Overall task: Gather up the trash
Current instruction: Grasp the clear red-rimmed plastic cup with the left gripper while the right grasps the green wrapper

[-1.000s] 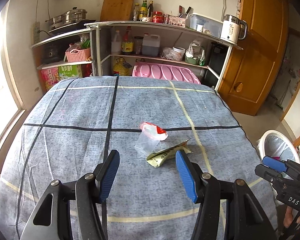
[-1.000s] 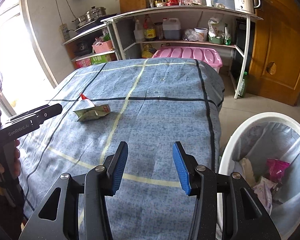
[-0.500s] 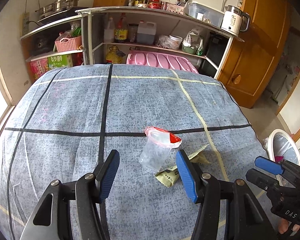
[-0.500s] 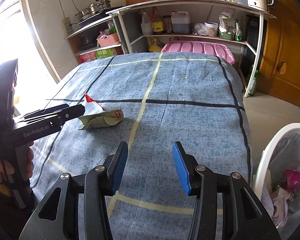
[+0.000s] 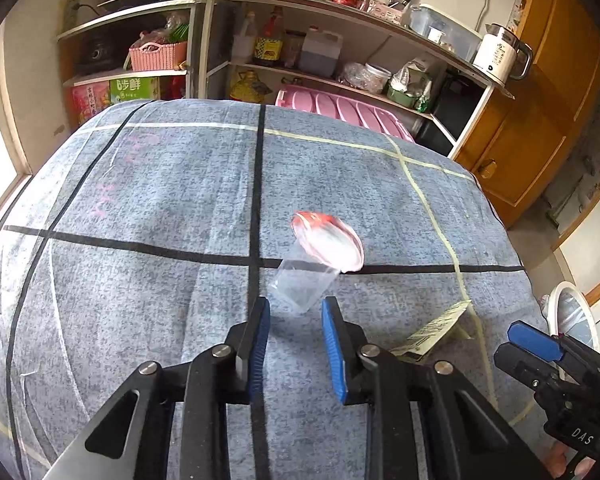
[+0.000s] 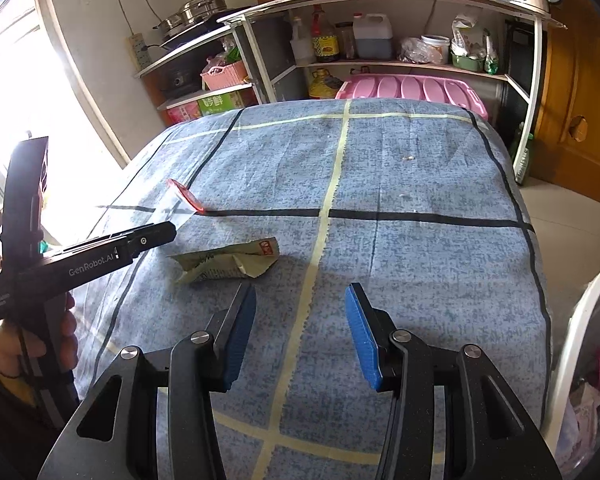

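Now | left fingers (image 5: 294, 312) clamp clear cup (image 5: 304, 286) base | right fingers (image 6: 300, 300) apart, empty

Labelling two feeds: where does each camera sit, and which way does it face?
Left wrist: on the left gripper, looking down its fingers at the table; jaws have just been closing on the clear cup; right gripper shows at right.
Right wrist: on the open right gripper, facing the same table; left gripper and hand at left.
Shared: cup, green wrapper, shelves.
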Tool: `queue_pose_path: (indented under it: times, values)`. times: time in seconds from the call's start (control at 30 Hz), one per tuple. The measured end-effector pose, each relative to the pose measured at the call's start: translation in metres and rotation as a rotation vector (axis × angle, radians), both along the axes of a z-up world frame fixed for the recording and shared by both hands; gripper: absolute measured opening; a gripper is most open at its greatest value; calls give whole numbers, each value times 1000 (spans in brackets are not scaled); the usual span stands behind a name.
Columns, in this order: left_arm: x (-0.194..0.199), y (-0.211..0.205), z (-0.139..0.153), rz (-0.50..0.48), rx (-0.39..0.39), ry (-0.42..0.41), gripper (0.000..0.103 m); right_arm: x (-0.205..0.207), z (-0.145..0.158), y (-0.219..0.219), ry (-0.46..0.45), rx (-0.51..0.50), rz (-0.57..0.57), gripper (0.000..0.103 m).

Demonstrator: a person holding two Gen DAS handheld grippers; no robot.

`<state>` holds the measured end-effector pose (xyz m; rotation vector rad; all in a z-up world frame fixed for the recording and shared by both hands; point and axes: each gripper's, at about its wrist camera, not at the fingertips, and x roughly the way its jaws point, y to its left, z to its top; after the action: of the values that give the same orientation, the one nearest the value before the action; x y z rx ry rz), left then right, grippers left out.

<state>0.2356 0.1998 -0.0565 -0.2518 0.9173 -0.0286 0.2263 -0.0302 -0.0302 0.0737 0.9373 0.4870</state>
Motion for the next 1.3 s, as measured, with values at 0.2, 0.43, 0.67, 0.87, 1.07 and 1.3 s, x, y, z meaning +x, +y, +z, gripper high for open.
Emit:
queue_pose_path:
  times: [0.2,0.43,0.67,0.87,1.07,1.3]
  values:
    - [-8,19,0,24,-29,-8,21,7,4,16,-4,75,17,47]
    - [-11,29,10,28,-19,-41,52,6,19,35,-121,65,124,53]
    - [-8,35,7,38,-27,-29,52,23,7,64,-117,19,304,58]
    - [-4,36,9,32,-20,-35,52,20,-13,66,-63,-59,438,58]
    - [3,32,8,30,4,-39,53,10,-25,62,-62,-111,470,58]
    - [13,25,6,21,23,-36,53,17,-22,62,-72,-118,369,58]
